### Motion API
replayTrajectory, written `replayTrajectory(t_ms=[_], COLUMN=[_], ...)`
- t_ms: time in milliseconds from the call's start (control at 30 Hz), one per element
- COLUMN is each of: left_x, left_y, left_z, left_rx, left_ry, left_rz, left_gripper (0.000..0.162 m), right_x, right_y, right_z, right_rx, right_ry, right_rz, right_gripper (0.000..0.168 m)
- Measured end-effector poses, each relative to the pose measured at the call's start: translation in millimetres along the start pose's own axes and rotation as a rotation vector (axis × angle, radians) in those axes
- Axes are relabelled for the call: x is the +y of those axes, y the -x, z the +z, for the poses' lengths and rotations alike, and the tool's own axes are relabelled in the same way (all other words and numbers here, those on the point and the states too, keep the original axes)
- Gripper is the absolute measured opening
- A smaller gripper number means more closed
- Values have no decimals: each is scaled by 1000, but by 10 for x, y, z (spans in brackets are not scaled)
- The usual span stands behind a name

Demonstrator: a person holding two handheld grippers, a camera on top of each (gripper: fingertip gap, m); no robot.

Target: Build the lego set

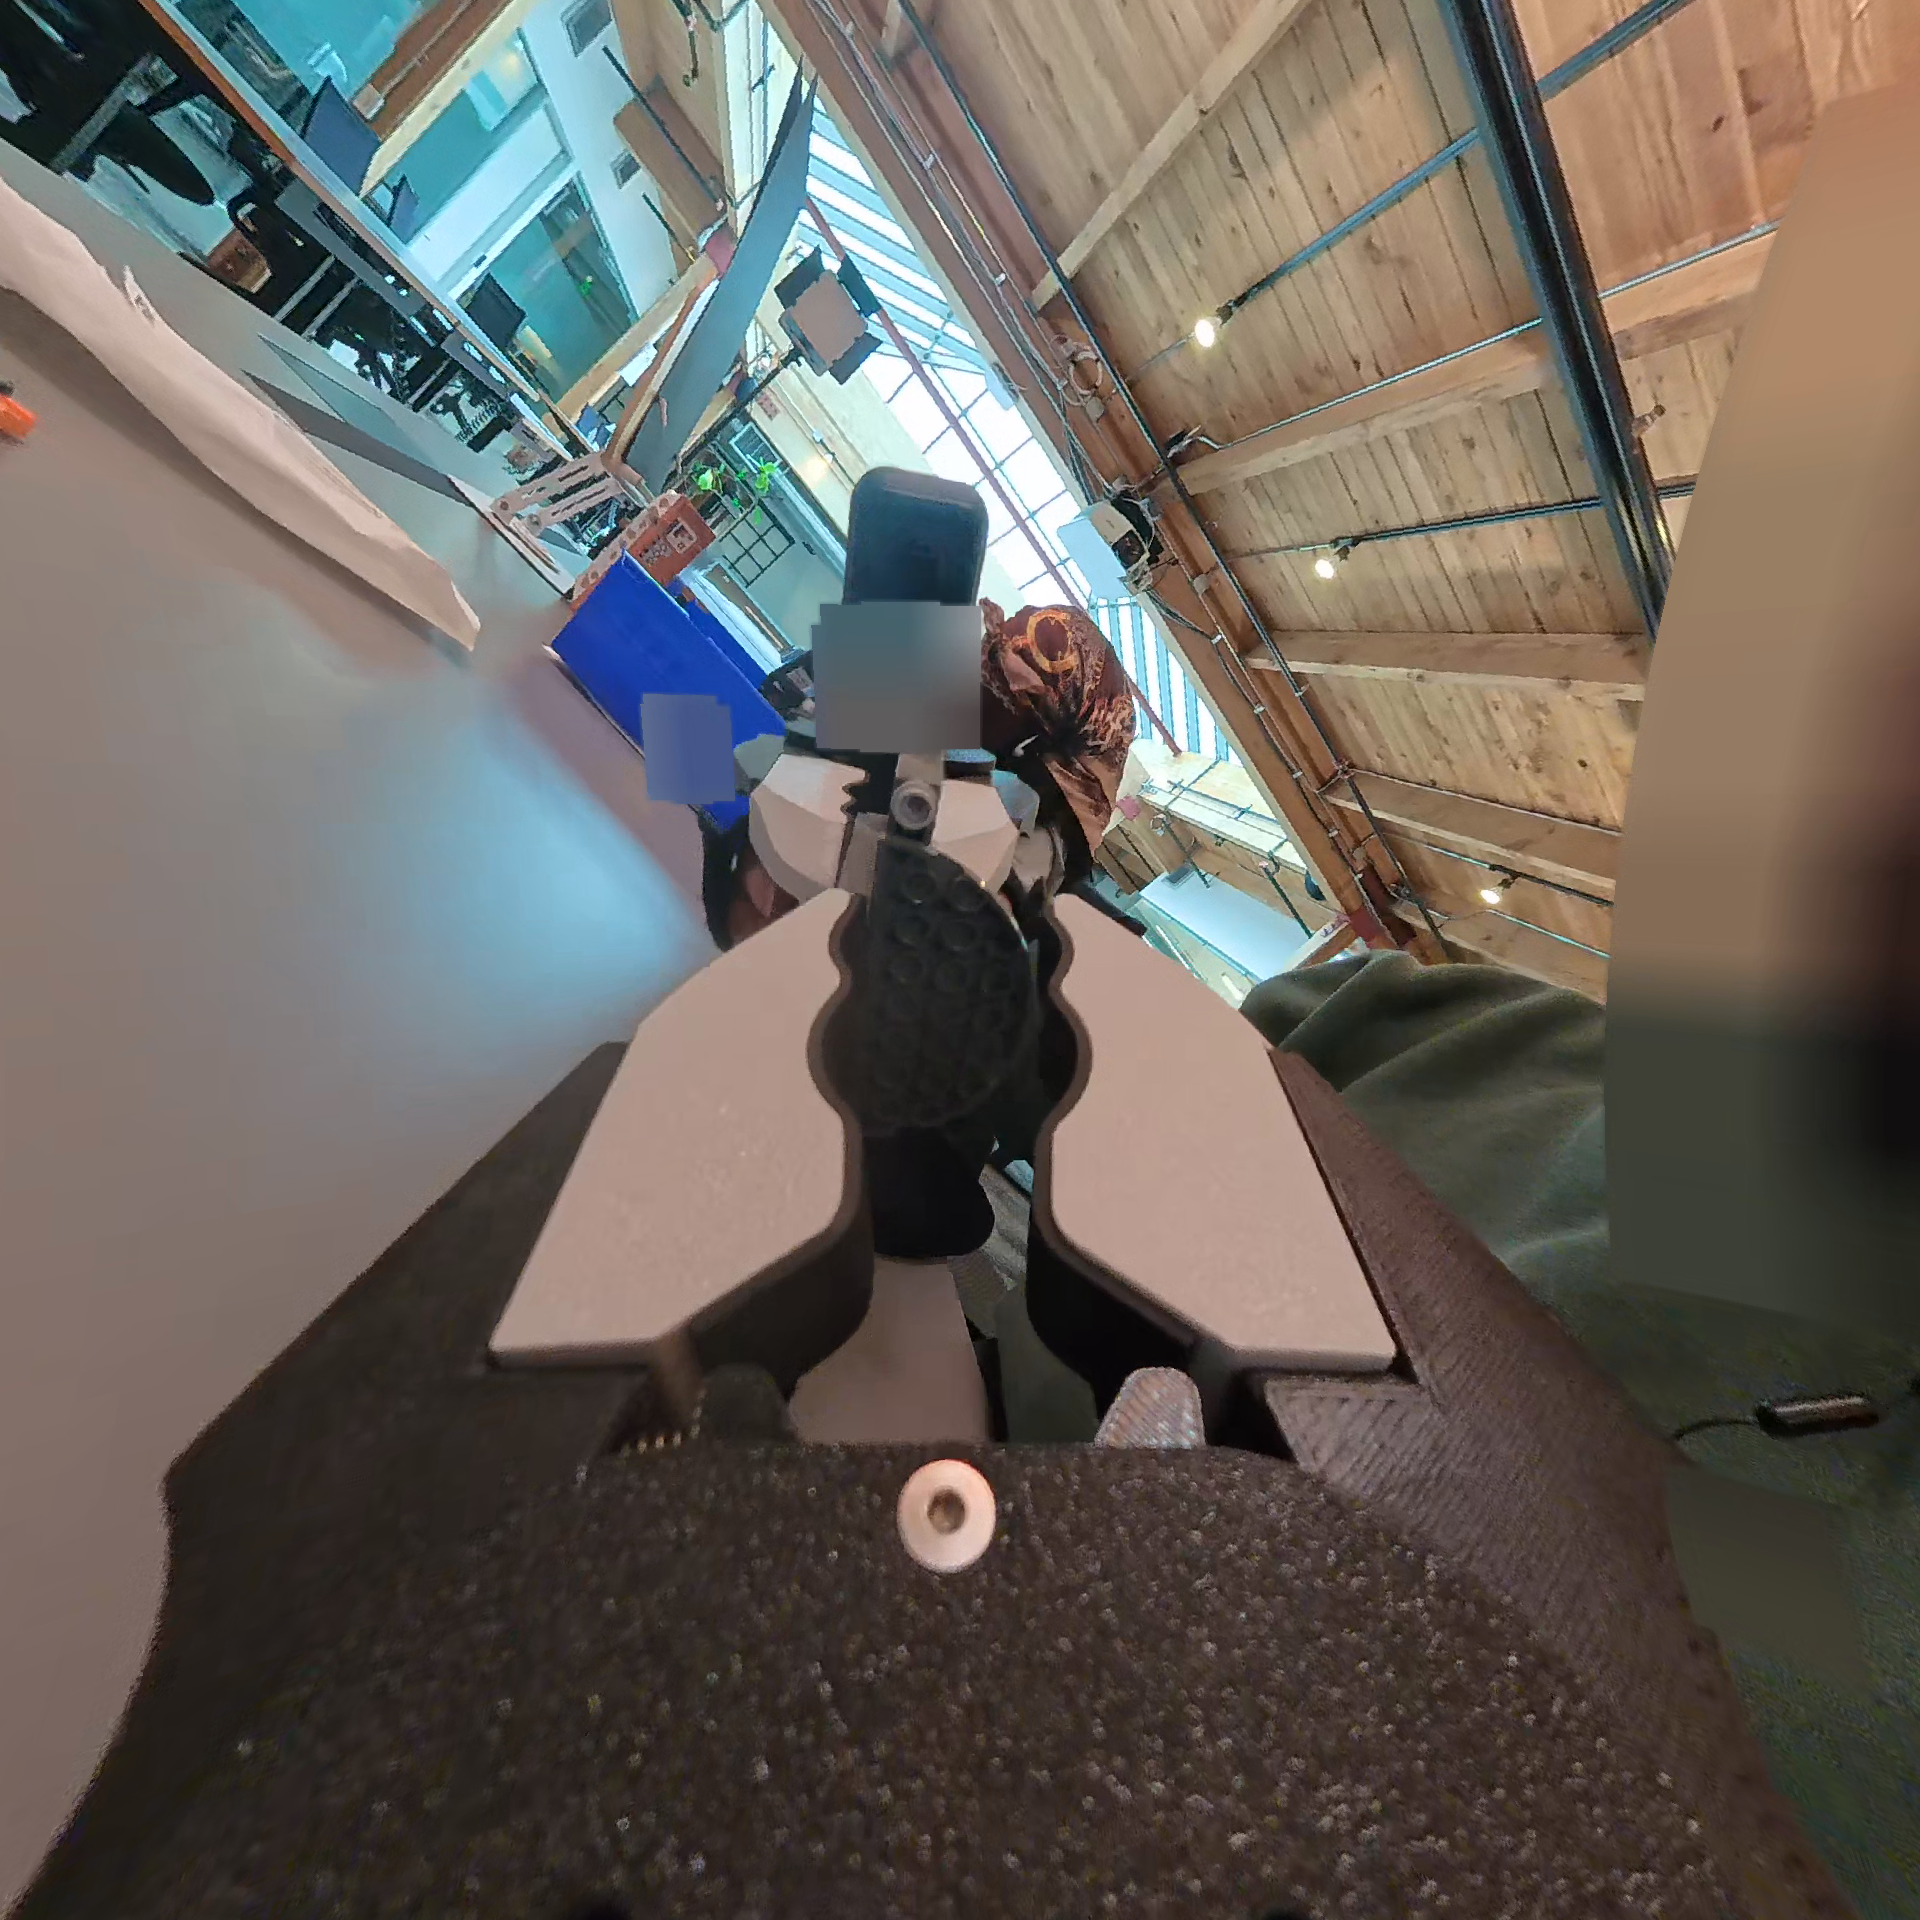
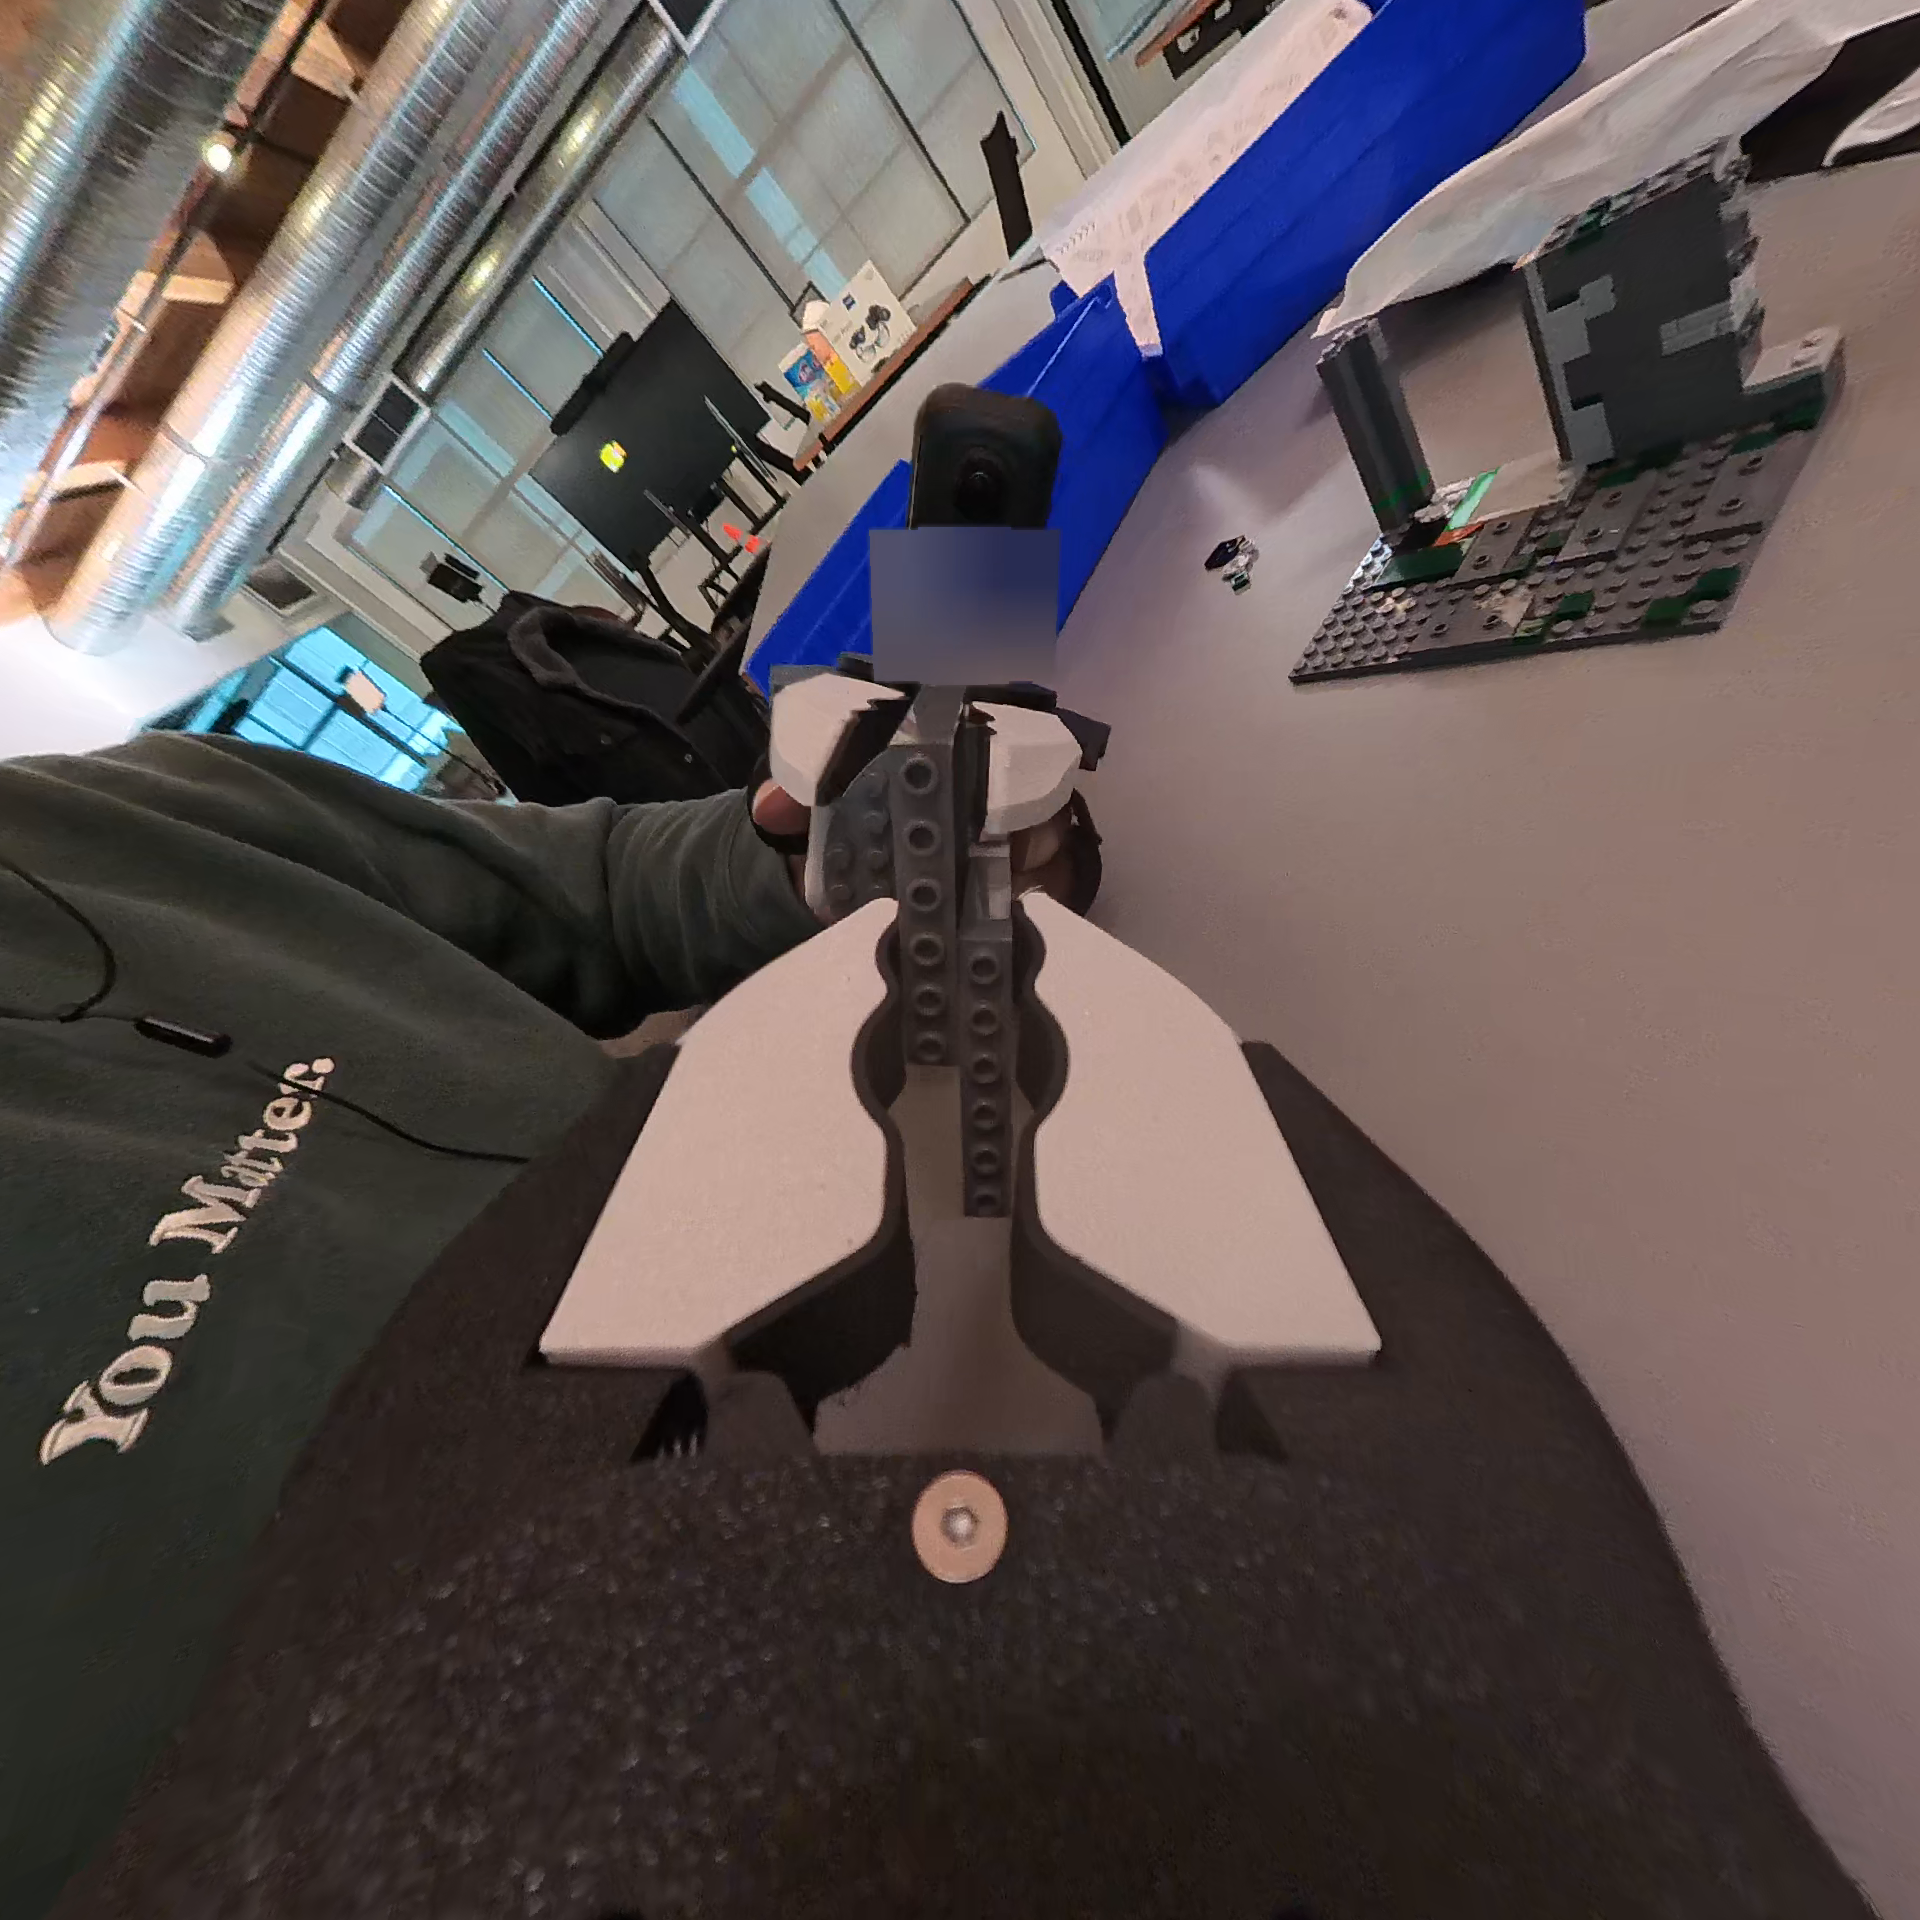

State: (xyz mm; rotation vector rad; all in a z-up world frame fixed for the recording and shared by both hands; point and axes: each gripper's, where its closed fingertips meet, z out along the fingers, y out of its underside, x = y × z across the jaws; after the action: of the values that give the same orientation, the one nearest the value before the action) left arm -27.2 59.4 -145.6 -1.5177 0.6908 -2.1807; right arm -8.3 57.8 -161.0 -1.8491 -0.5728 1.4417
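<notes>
Above the grey table (image 2: 1455,1039), both raised claws nose to nose, left claw (image 1: 940,997) and right claw (image 2: 951,997) each clenched on the grey lego assembly (image 2: 940,977).

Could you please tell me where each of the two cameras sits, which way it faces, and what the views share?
Left wrist view: sits on the left tool, looking along its fingers at the right tool opposite, with the wooden ceiling beyond; a green sleeve shows at right.
Right wrist view: sits on the right tool, facing the left tool, with the table and lego build at right; the green sleeve shows at left.
Shared: both tools meeting on one dark grey lego piece, and the blue bins.
</notes>
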Motion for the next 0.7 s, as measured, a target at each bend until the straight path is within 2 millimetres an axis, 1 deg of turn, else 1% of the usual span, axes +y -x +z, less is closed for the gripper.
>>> replayTrajectory(t_ms=[167,233,300,400,567,700], left_x=[-4,28,98,265,273,381], left_y=[7,52,122,257,314,346], left_z=[9,-5,-24,-46,-199,-295], left_rx=[-32,-74,-135,-231,-331,-387], left_ry=[22,46,88,167,214,295], left_rz=[19,29,34,23,99,142], left_gripper=[36,35,34,31,28,27], right_x=[34,47,52,89,189,210], right_y=[-40,-58,-72,-116,-163,-158], right_z=[-83,-122,-163,-186,-179,-185], right_rx=[-12,-7,1,21,51,44], right_ry=[-39,-46,-50,-39,3,34], right_rz=[47,53,56,64,46,53], right_gripper=[16,16,16,16,16,16])
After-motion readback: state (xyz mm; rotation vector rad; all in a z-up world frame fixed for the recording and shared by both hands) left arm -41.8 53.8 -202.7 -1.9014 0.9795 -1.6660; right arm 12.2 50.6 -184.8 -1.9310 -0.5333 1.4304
